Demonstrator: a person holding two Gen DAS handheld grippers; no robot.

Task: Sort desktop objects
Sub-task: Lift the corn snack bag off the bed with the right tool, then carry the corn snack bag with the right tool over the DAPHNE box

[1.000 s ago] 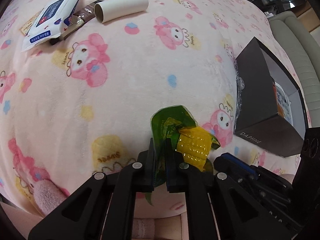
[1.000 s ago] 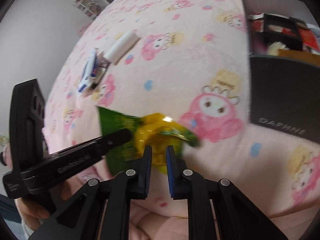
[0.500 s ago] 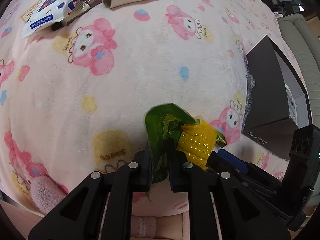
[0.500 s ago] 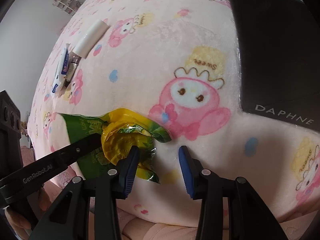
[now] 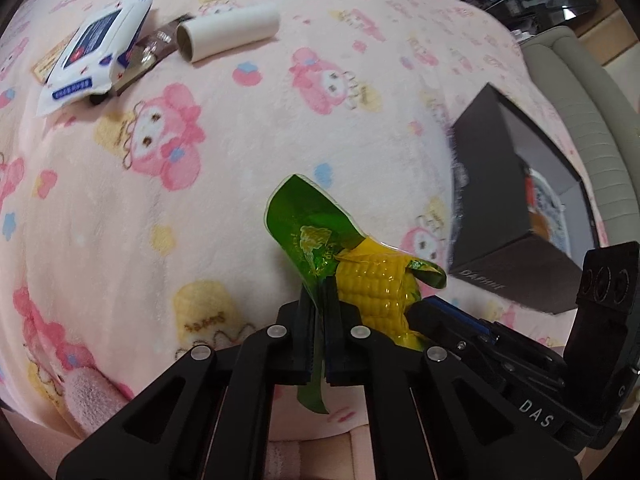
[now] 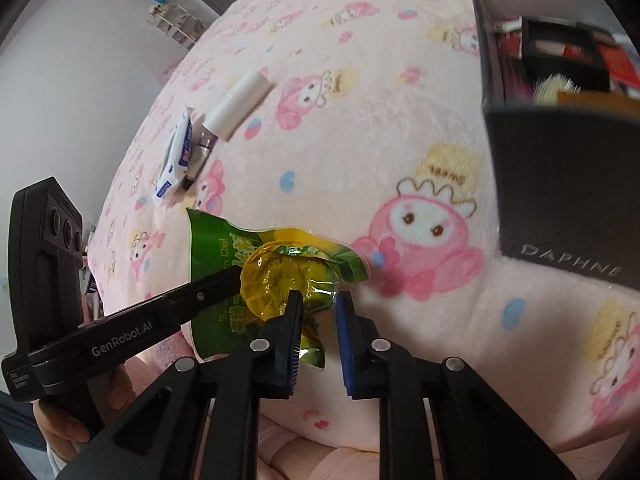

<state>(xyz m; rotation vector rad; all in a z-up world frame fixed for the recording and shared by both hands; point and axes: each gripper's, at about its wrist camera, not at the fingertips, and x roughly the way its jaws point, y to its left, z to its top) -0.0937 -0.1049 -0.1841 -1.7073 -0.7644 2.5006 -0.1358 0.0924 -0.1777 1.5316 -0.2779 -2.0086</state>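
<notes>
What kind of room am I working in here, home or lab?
Probably a home, perhaps a bedroom or living room: a soft pink cartoon-print blanket covers the work surface, a cushioned pale seat stands beside it, and a small shelf of trinkets sits by the wall.

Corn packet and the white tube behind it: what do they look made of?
Corn packet: thin glossy plastic film, by its glare and crinkles, shrunk tight over the yellow kernels. White tube: probably cardboard or paper, matte, with a hollow brownish end. Black box: looks like matte card, printed DAPHNE.
</notes>
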